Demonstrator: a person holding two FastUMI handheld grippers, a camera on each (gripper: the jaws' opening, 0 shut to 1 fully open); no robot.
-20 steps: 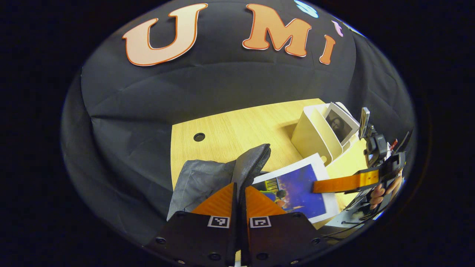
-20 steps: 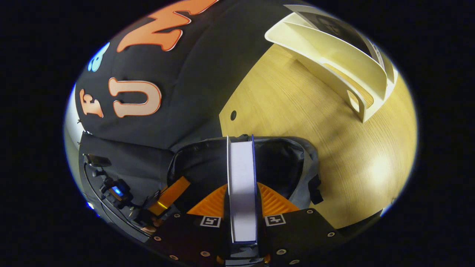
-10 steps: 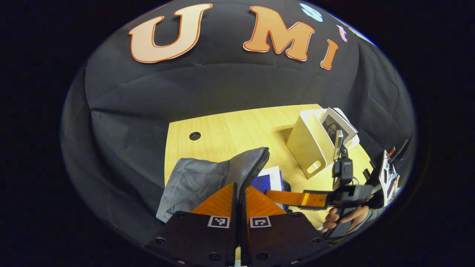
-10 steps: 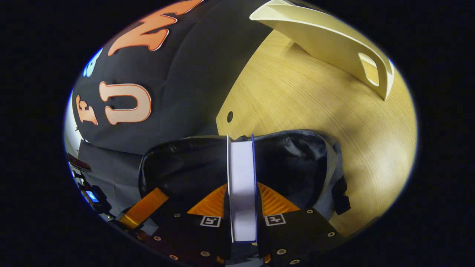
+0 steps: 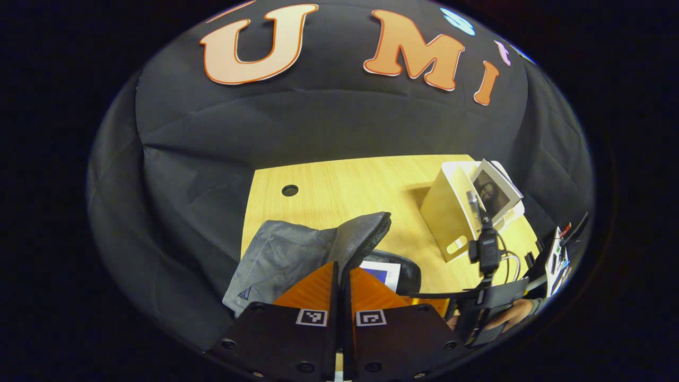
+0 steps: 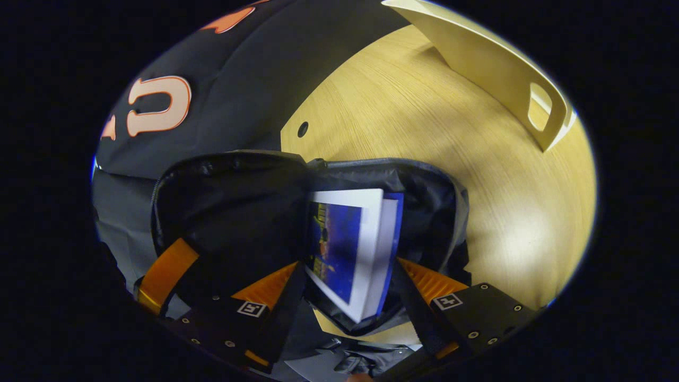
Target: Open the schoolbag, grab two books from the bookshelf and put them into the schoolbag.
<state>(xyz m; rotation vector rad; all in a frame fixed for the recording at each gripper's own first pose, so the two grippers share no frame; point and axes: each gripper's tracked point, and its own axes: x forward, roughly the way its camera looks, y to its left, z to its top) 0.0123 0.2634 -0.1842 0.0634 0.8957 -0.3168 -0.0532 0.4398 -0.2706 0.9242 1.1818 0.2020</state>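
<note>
Your right gripper (image 6: 347,289) stands with its jaws spread wide, and the blue-covered book (image 6: 350,249) sits loose between them, tilted, its far end down inside the open schoolbag (image 6: 233,212); neither finger presses on it, as far as you can see. Your left gripper (image 5: 339,278) is closed flat on the grey flap (image 5: 358,239) of the bag, holding the mouth open. So book 1 of 2 looks to be going in. The bookshelf (image 5: 451,212) stands well apart on the table (image 5: 345,185), with another book (image 5: 493,188) leaning in it. Next, you probably draw the right claw clear without dragging the book out, then reach for that book while the left keeps its pinch.
</note>
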